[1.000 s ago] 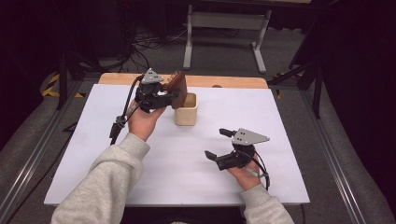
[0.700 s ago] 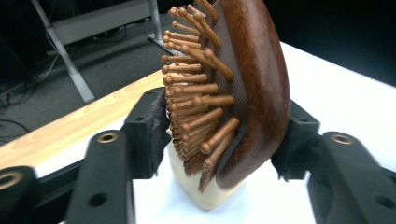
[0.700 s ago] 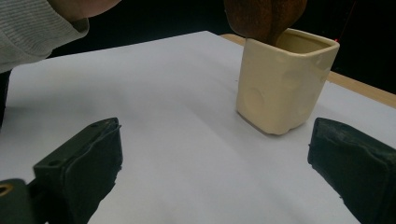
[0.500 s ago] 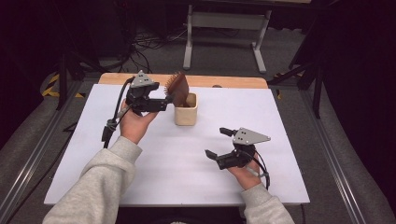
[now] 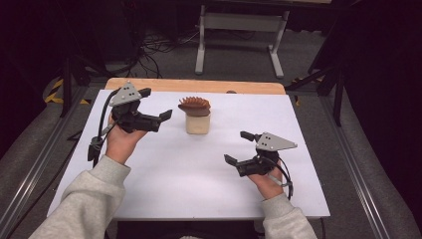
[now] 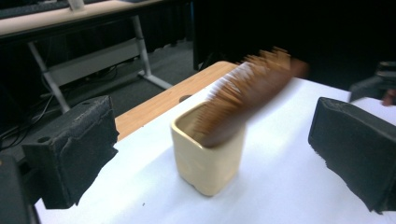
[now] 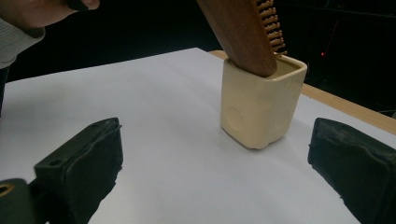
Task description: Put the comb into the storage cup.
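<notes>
A wooden brush (image 5: pixel 194 105) is being propped, tilted, in a cream cup (image 5: pixel 197 123) on the white table (image 5: pixel 199 174). Both the left gripper (image 5: pixel 160 110) and right gripper (image 5: pixel 238 148) are being held wide open (nothing gripped), apart from the cup.

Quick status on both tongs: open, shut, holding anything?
Left tongs: open, holding nothing; the brush leans in the cup.
Right tongs: open, holding nothing.

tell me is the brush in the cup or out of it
In. The brush leans tilted with its lower end inside the cup, bristled end sticking out over the rim; neither gripper holds it.
</notes>
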A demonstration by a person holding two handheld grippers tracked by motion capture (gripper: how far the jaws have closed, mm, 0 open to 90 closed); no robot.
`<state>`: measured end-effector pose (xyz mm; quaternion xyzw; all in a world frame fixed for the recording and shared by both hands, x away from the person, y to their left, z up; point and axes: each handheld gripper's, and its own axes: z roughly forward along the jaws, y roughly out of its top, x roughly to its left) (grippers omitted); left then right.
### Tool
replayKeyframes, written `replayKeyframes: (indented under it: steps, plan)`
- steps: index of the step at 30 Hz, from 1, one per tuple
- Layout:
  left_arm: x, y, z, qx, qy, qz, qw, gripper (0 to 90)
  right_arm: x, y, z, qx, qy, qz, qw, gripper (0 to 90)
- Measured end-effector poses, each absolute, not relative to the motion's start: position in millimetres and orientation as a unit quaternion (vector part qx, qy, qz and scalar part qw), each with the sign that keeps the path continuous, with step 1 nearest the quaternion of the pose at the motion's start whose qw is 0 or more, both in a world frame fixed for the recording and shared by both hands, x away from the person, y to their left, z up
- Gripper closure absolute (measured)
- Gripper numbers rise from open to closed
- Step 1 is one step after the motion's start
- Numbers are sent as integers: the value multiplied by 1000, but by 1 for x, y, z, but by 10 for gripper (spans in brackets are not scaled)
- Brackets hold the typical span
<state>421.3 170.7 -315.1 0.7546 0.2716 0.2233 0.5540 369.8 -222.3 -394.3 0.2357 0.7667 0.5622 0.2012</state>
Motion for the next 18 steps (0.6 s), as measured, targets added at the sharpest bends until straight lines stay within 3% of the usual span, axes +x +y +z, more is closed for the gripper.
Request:
replayKeyframes:
  steps: [18]
  plan:
    - [378, 223, -353, 741, 262, 220, 578, 10, 366, -240, -386, 242, 764, 560, 209, 40]
